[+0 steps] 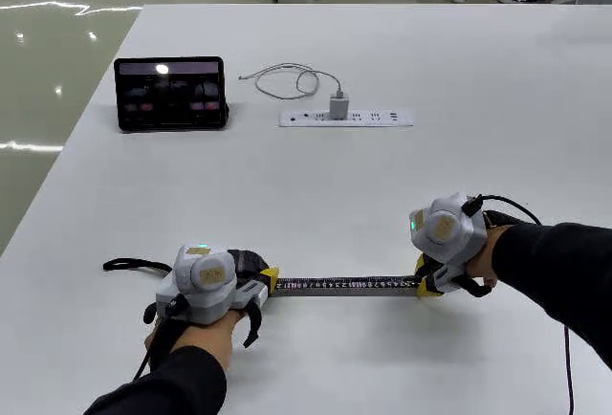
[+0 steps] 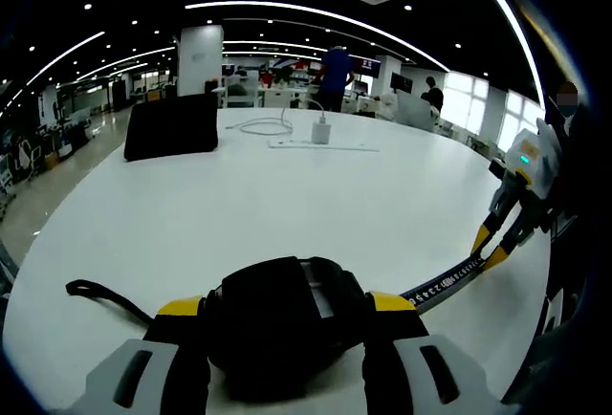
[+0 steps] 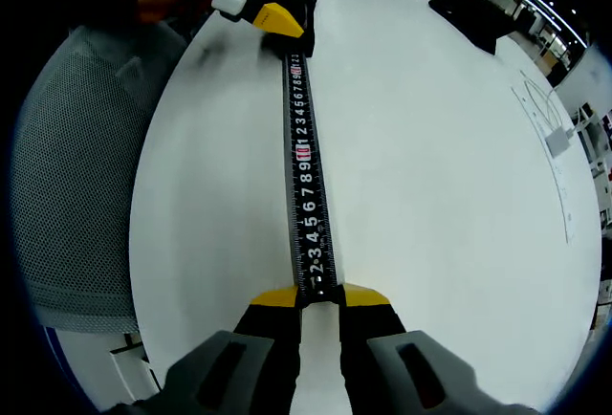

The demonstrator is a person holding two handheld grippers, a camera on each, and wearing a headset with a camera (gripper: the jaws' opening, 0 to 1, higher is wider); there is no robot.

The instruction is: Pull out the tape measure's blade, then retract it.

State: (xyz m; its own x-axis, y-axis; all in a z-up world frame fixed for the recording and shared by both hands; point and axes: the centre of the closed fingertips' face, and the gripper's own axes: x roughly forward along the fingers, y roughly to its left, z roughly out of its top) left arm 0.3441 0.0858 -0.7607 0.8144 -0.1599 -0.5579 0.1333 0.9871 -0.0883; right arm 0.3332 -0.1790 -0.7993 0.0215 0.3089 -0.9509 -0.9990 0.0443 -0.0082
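Bright, even light falls from long white ceiling strip lamps [image 2: 277, 4]. The glossy pale floor [image 1: 57, 13] at far left carries glare streaks; the white matte tabletop [image 1: 382, 176] shows only faint soft shadows. Both gripper views bow strongly at their edges, softening far detail.

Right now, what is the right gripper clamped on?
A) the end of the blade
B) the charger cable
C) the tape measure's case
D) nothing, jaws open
A: in its own view the right gripper is shut on the tip of the blade, which runs flat along the table to the case held in the left gripper.
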